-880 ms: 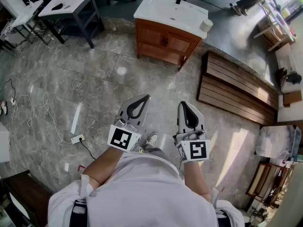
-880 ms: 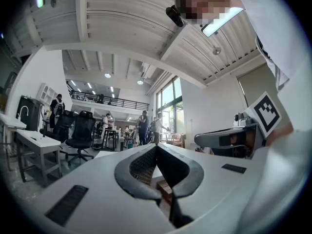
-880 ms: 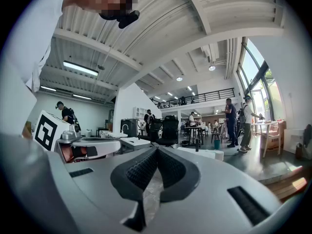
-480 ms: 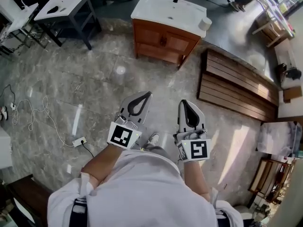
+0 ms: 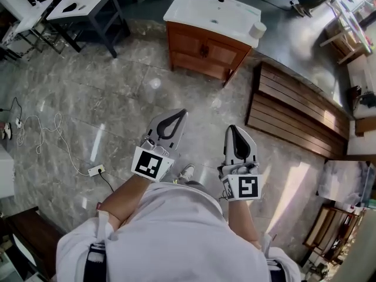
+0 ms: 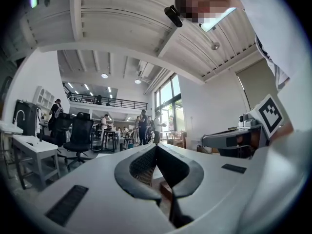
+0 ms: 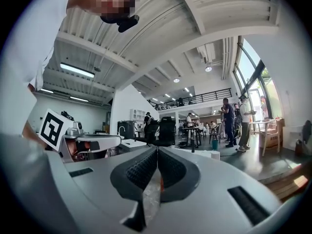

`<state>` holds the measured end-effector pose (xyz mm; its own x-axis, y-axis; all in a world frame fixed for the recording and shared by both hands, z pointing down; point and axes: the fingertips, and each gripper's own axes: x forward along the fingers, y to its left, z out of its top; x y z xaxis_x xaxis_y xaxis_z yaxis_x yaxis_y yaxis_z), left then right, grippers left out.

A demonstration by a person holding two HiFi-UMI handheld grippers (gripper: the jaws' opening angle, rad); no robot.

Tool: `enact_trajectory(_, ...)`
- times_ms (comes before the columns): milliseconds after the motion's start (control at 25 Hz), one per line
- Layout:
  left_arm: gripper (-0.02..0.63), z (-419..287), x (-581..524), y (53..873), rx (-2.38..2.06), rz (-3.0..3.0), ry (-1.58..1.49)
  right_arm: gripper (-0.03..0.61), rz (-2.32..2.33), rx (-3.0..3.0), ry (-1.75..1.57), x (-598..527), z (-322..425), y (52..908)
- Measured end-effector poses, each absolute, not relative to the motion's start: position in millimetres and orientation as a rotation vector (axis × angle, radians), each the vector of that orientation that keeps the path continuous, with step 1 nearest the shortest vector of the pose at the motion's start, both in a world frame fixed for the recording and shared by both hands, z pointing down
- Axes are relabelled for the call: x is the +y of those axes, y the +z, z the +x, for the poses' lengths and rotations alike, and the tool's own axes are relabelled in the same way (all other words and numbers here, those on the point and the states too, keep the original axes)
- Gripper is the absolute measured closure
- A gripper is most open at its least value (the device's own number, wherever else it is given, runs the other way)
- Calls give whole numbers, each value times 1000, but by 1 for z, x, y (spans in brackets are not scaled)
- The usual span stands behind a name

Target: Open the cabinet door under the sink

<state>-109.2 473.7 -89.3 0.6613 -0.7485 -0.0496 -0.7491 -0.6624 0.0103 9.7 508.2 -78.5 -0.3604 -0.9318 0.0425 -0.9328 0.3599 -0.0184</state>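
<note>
Red-brown wooden cabinet door (image 5: 189,47) shut under white sink (image 5: 202,7); left hand-held gripper (image 5: 178,116) and right hand-held gripper (image 5: 231,129) — both pressed together.

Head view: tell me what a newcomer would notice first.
The left gripper and right gripper are held side by side low in the middle, both with jaws shut and empty. Beyond them, at the top, the wooden cabinet stands under a white sink, doors closed, across the marble floor.
</note>
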Motion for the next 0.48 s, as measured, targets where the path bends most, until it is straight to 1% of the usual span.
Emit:
enact_trajectory(200, 604, -99, 464, -82, 1370, -2816, 64, 545, 1728, -2613, 81, 498, 28, -67)
enact_trajectory(480, 604, -104, 429, -58, 1388, -2833, 34, 545, 1684, -2606, 98, 462, 24, -53)
